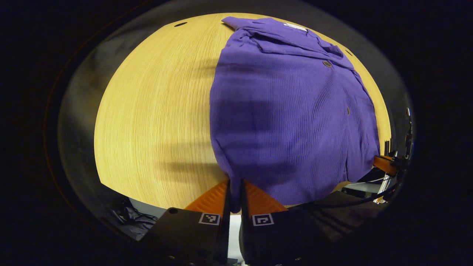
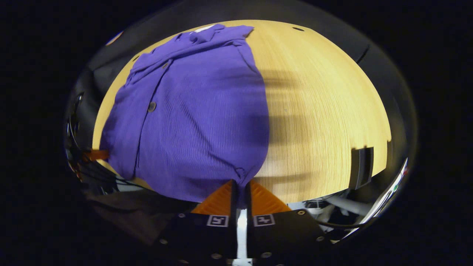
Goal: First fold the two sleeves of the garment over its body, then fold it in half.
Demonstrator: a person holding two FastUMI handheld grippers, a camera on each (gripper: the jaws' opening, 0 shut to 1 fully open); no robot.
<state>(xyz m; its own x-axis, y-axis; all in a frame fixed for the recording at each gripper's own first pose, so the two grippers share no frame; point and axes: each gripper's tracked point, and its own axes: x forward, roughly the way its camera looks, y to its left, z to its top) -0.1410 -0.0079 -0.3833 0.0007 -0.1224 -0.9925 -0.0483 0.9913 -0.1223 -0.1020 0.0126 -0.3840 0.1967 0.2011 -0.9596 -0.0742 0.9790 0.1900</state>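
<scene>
Purple garment (image 1: 292,122) lengthwise, collar (image 1: 295,38) far

Bare table (image 1: 155,122) lies open beside the purple garment (image 1: 292,122) (a dark block (image 2: 361,167) stands at one edge).

Between the orange fingers (image 1: 218,195) of the left gripper (image 1: 235,184), the hem corner of the purple shirt (image 1: 292,122) disappears into the narrow gap, so the pinched cloth itself is hidden. The right gripper (image 2: 241,186) swallows the opposite hem corner of the shirt (image 2: 192,118) the same way. Ahead of both grippers, the shirt covers the wooden table (image 1: 155,122) beneath it, and the folded sleeves cannot be made out under the body. Far to the left gripper's right, the other gripper's orange finger (image 1: 384,164) is squeezed at the rim, too distorted to read. The white label (image 1: 295,26) at the collar, farthest ahead, is too small to tell.
</scene>
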